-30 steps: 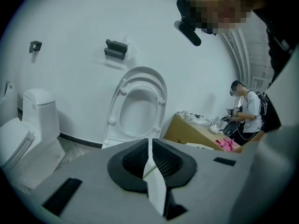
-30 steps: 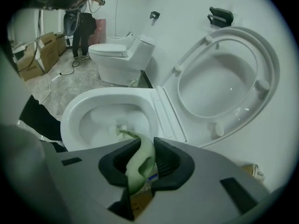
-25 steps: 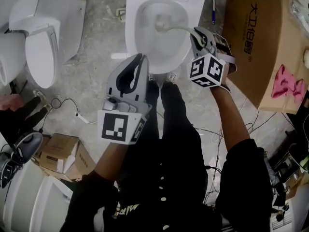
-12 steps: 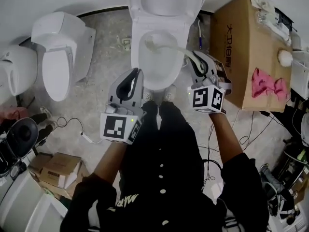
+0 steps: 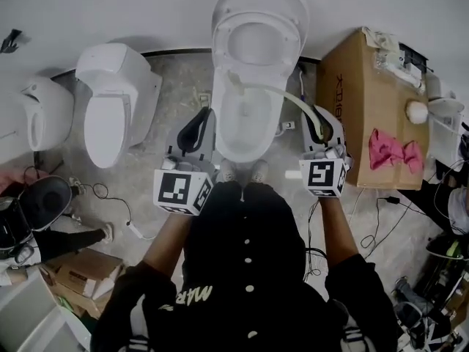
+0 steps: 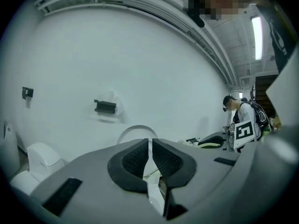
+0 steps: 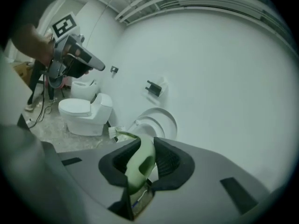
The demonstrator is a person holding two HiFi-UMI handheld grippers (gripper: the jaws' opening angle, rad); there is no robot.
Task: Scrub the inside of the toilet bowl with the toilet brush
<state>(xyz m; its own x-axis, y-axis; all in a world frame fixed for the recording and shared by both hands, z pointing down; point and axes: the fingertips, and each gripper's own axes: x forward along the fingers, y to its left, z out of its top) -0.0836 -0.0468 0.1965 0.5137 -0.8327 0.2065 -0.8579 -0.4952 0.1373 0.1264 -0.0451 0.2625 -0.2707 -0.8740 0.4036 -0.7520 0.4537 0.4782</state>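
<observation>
A white toilet (image 5: 220,134) stands in the middle with its lid (image 5: 258,39) raised. My right gripper (image 5: 314,117) is shut on the pale green handle of the toilet brush (image 5: 272,92). The handle arcs left, and the bristle head (image 5: 233,78) sits over the back of the bowl near the hinge. In the right gripper view the handle (image 7: 140,164) fills the gap between the pads, with the bristles (image 7: 113,132) out ahead by the toilet (image 7: 152,122). My left gripper (image 5: 201,117) hangs left of the bowl, shut and empty (image 6: 150,158).
A large cardboard box (image 5: 370,86) with a pink cloth (image 5: 392,151) on it stands right of the toilet. Two more white toilets (image 5: 110,108) (image 5: 44,112) stand at the left. Cables (image 5: 110,196) and small boxes (image 5: 80,266) lie on the floor.
The view has pulled back, showing the raised lid and the wall. The brush head has shifted from the middle of the bowl toward its back. Both grippers have drawn closer to the person.
</observation>
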